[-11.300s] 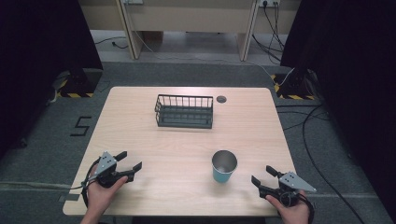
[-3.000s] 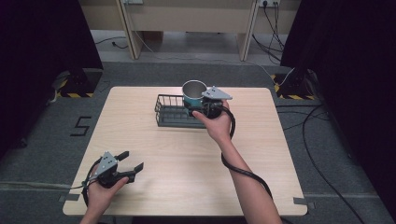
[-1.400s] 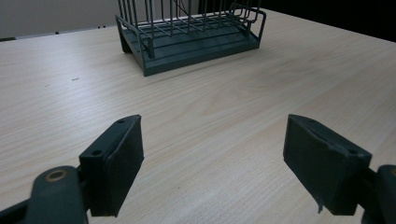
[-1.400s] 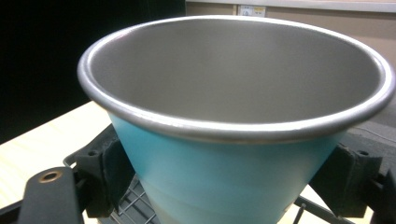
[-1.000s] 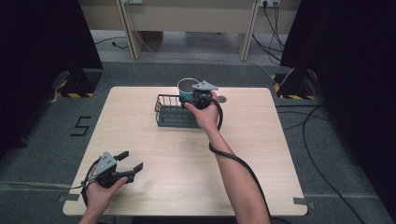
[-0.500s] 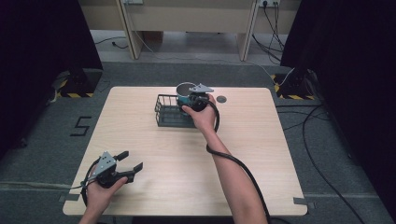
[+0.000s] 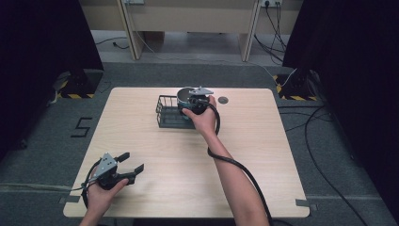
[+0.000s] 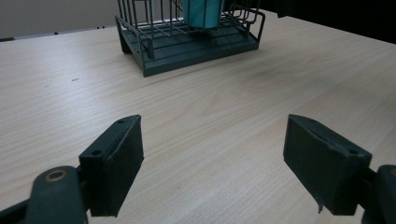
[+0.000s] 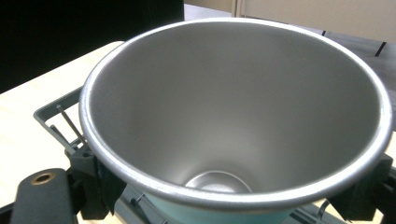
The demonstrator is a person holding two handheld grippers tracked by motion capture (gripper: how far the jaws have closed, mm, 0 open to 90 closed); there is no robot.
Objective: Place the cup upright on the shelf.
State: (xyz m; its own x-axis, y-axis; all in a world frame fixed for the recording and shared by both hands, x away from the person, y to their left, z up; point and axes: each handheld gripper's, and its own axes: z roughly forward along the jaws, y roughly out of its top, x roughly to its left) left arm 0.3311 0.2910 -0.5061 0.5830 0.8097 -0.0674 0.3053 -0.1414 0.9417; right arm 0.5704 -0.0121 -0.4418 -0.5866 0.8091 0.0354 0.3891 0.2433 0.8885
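The wire basket (image 7: 172,113) stands toward the far edge of the table (image 7: 263,155), a little left of the middle. On every side of the basket the wooden top lies bare, with the widest open stretch between the basket and the near edge. A small dark round spot (image 7: 223,100) sits on the table just right of the basket, near the far edge. On the grey floor left of the table, level with the basket, a mark like the figure 5 (image 7: 82,127) can be read.

The right gripper (image 7: 194,102) is over the right end of the basket, its jaws pinching the cup (image 7: 185,96) from either side just under the rim. The cup is upright, teal outside and plain metal inside, and it holds nothing (image 9: 219,182). In the left gripper view its lower part (image 8: 201,11) is down between the basket wires, close over the basket floor (image 8: 196,46); whether it touches cannot be told.

The left gripper (image 7: 126,169) is well apart from the basket, near the table's front left corner, jaws spread wide with nothing between them.
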